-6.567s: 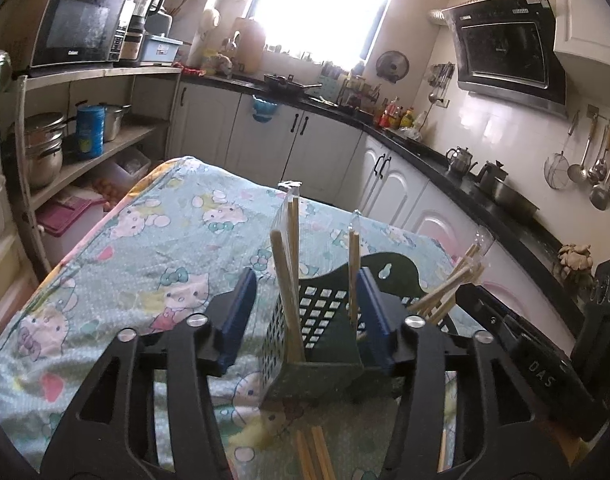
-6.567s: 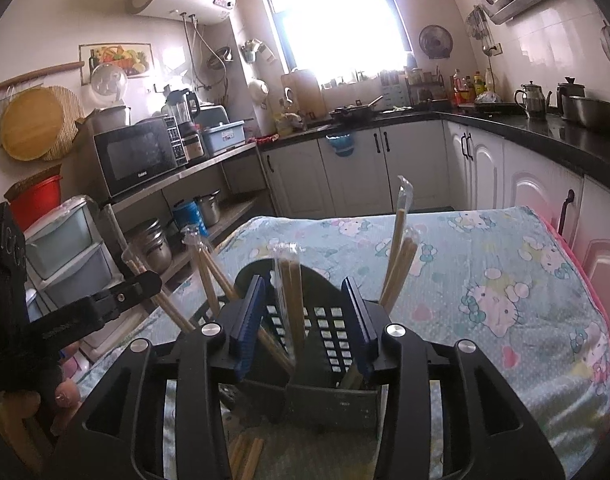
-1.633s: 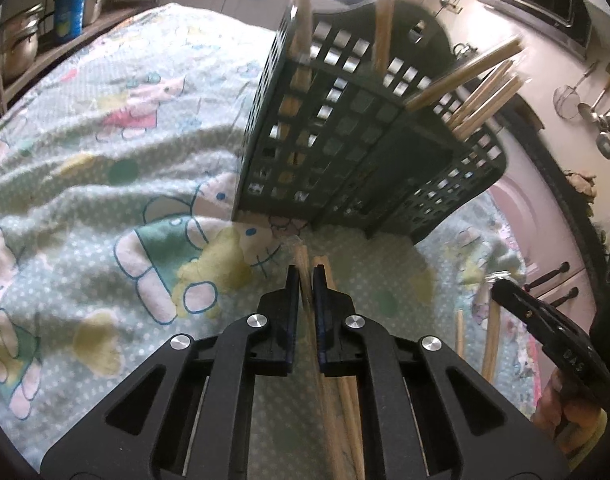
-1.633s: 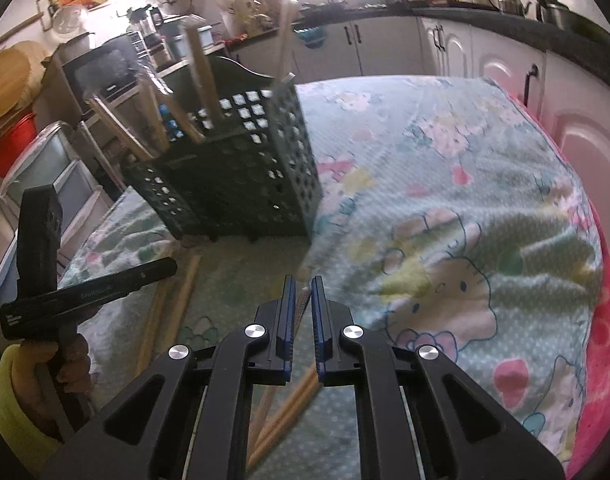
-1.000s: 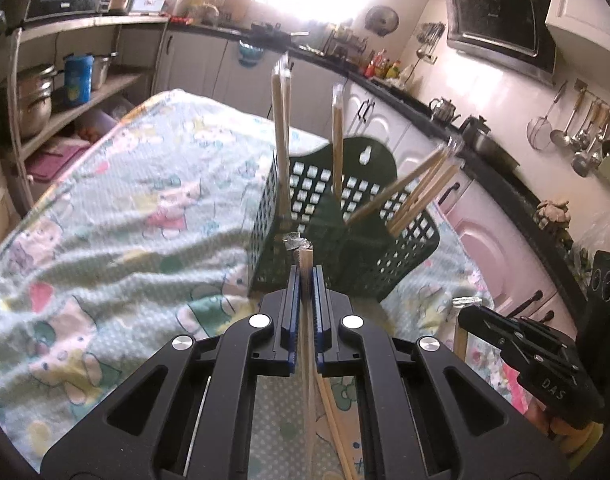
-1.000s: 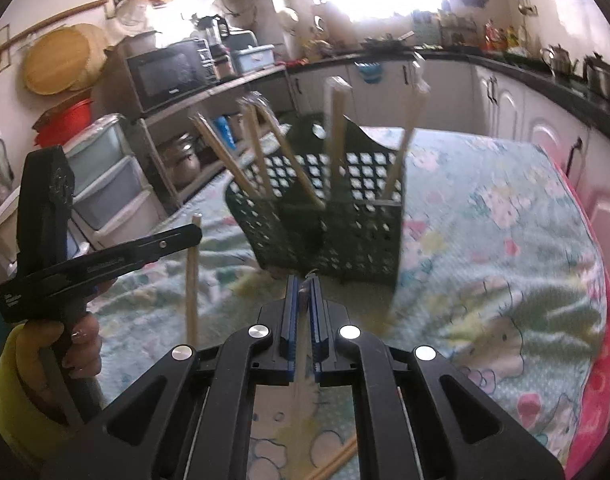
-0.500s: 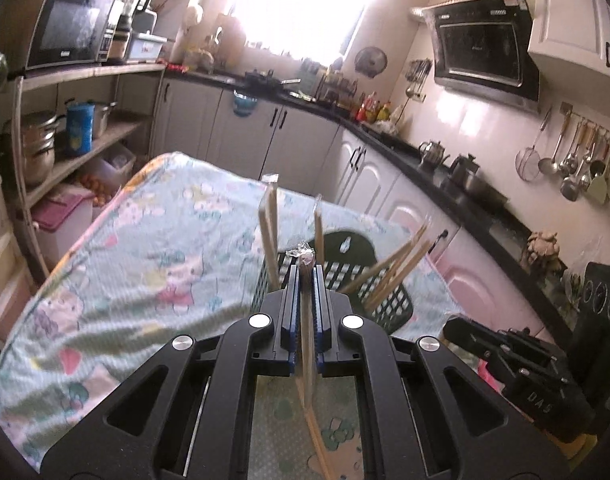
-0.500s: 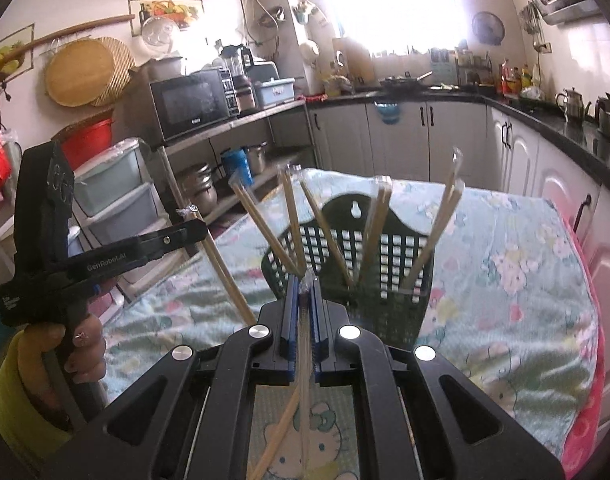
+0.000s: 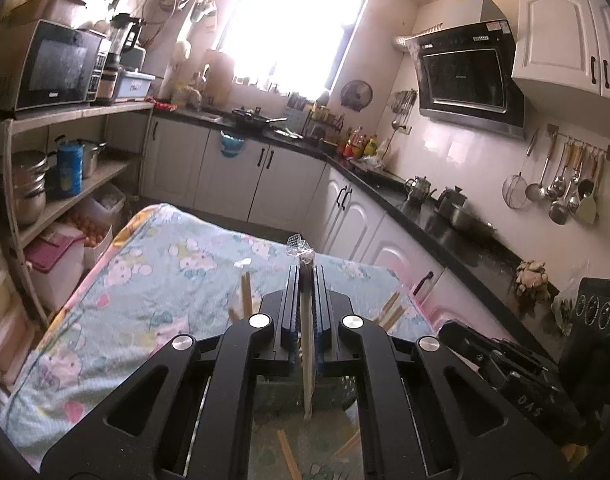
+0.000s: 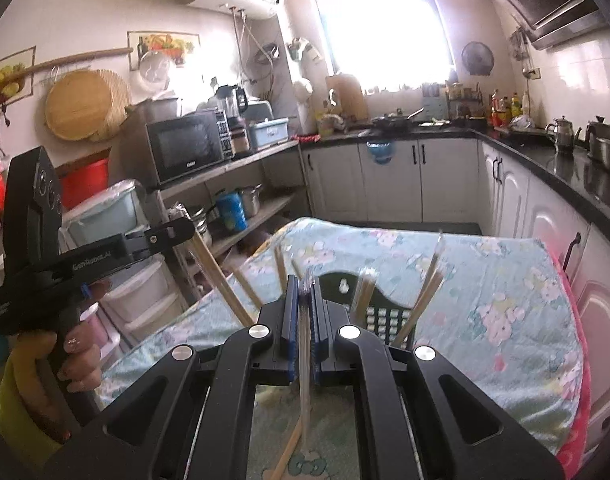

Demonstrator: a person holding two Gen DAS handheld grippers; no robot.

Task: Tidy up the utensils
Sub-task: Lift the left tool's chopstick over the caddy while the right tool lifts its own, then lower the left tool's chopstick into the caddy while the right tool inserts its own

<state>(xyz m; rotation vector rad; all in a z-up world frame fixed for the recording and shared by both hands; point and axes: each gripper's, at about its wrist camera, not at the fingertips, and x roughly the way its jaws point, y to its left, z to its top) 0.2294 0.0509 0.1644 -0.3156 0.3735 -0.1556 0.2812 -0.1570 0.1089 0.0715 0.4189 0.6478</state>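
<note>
A: Left wrist view first. What do the left tongs have?

B: They are clamped on wrapped chopsticks, pale wood in a clear sleeve. The crinkled end of the sleeve sticks up past the fingertips and the sticks hang down below the pads, above the counter with its cartoon-print cloth.

A: And the basket?

B: Mostly hidden behind the tongs; only tips of other pairs poke up either side. Loose sticks lie on the cloth below. The right-hand tool shows at the lower right edge.

A: Now the right wrist view.

B: The right tongs are shut on their own wrapped pair, thin and pale, sleeve glinting, hanging steeply down over the cloth. Just beyond stands the dark green slotted basket with an arched back, on the counter. Several sleeved pairs lean out of it at different angles. Another stick lies flat on the cloth.

A: The other tool?

B: At the left, a hand grips its handle; its tongs pinch a pair that slants down toward the basket.
</note>
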